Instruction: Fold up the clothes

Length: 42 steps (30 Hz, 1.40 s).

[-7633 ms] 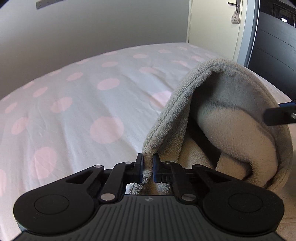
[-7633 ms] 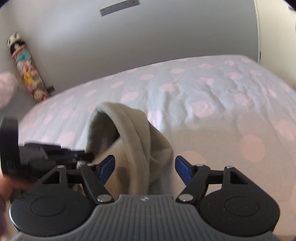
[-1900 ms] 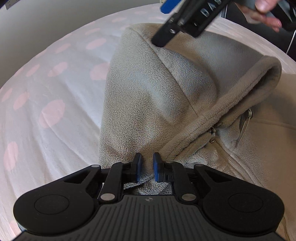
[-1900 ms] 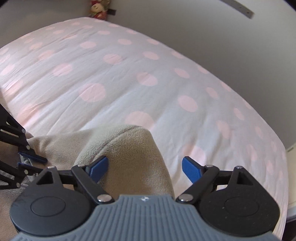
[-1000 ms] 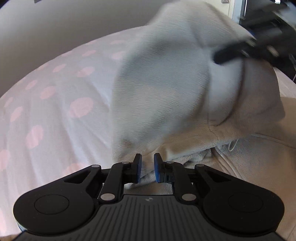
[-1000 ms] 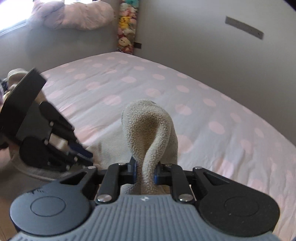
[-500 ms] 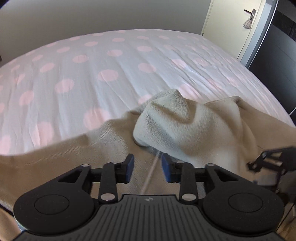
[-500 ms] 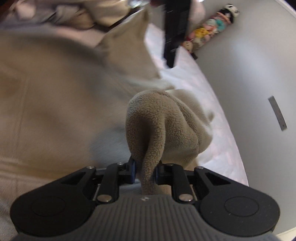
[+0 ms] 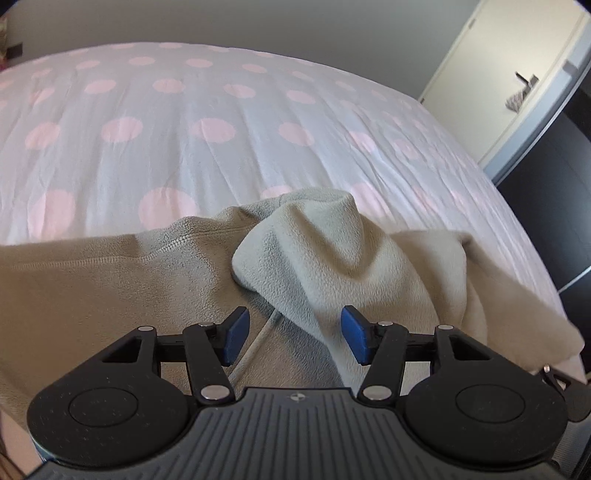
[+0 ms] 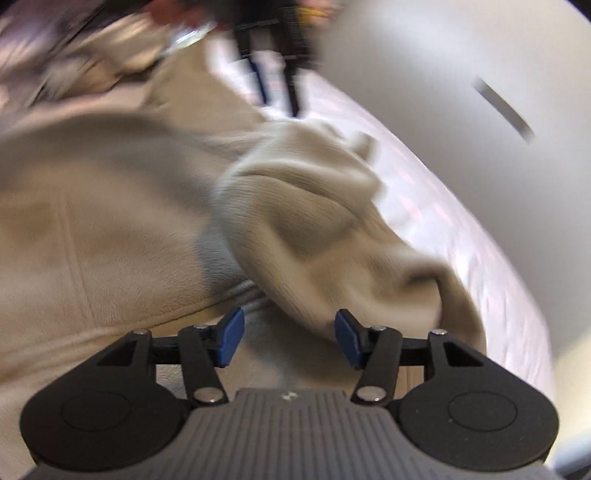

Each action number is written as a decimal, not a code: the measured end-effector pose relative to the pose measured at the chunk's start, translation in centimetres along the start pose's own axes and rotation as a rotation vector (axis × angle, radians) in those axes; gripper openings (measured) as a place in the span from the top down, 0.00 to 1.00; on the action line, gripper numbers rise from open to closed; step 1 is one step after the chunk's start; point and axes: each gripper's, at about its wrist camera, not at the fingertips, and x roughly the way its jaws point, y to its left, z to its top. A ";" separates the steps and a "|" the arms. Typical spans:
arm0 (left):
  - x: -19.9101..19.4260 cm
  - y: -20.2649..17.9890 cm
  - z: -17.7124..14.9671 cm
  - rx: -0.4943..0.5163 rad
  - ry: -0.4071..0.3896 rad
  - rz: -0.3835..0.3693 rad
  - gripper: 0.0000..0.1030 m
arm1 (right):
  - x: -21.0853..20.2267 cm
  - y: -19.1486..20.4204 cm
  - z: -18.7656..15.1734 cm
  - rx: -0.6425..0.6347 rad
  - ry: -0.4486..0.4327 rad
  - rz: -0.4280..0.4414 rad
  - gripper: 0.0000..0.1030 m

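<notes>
A beige fleece hoodie [image 9: 92, 280] lies on the polka-dot bed, its hood [image 9: 314, 240] bunched up on top of the body. A drawstring [image 9: 255, 343] runs between the left fingers. My left gripper [image 9: 293, 338] is open just above the fleece, the hood's fold lying between its jaws. My right gripper [image 10: 288, 339] is open over the same hoodie [image 10: 92, 229], with the rumpled hood [image 10: 314, 221] just ahead; this view is motion-blurred. The left gripper [image 10: 277, 85] shows blurred at the top of the right wrist view.
The white bedspread with pink dots [image 9: 207, 129] stretches beyond the hoodie. A grey wall [image 9: 258, 22] is behind it, a cream door [image 9: 517, 81] and dark furniture [image 9: 554, 192] to the right.
Both grippers have opened and let go of the hood, which now rests bunched on the hoodie's body. The right gripper is still moving.
</notes>
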 end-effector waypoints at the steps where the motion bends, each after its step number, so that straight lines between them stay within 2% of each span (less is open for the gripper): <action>1: 0.3 0.2 0.2 -0.014 -0.001 0.001 0.48 | -0.2 -1.2 -0.4 0.104 0.007 -0.001 0.41; 6: 1.9 0.9 1.4 -0.057 -0.006 -0.003 0.48 | 0.5 -6.9 -2.0 0.652 0.007 0.030 0.39; 12: 3.5 1.3 2.6 -0.101 -0.001 -0.040 0.48 | 2.7 -12.0 -3.4 1.103 -0.071 0.110 0.36; 17: 5.3 1.6 2.8 -0.139 0.038 -0.063 0.49 | 5.8 -13.8 -5.7 1.442 -0.067 0.234 0.36; 19: 6.0 1.8 2.6 -0.151 0.046 -0.080 0.59 | 6.9 -14.3 -6.7 1.549 -0.064 0.275 0.36; 21: 6.4 1.9 2.4 -0.161 0.050 -0.106 0.85 | 8.2 -14.8 -7.7 1.652 -0.071 0.308 0.38; 22: 6.4 1.8 2.4 -0.157 0.042 -0.111 0.89 | 8.8 -15.1 -8.1 1.697 -0.077 0.318 0.46; 23: 6.4 1.8 2.4 -0.153 0.034 -0.116 0.94 | 9.1 -15.5 -8.3 1.721 -0.083 0.317 0.52; 25: 5.6 1.4 2.5 -0.133 -0.011 -0.137 0.95 | 9.6 -16.4 -8.6 1.752 -0.104 0.312 0.79; 28: 2.6 1.4 2.7 -0.129 -0.145 -0.211 0.95 | 8.7 -18.2 -7.1 1.625 -0.221 0.283 0.85; 31: 0.5 2.5 1.4 -0.189 -0.253 -0.284 0.96 | 7.4 -19.9 -5.0 1.421 -0.389 0.258 0.87; 33: 0.9 3.4 -0.2 -0.245 -0.253 -0.296 0.96 | 7.7 -20.4 -5.2 1.397 -0.379 0.228 0.87; 38: 4.5 5.6 -5.4 -0.350 -0.140 -0.262 0.96 | 9.4 -19.2 -8.9 1.486 -0.224 0.182 0.87; 40: 5.4 6.4 -6.6 -0.391 -0.130 -0.272 0.96 | 9.8 -18.4 -10.7 1.510 -0.183 0.180 0.86; 41: 5.5 6.6 -6.8 -0.407 -0.133 -0.280 0.96 | 9.9 -18.0 -11.4 1.522 -0.175 0.181 0.85; 42: 5.4 6.6 -6.6 -0.415 -0.137 -0.286 0.96 | 9.6 -17.7 -11.8 1.534 -0.169 0.177 0.76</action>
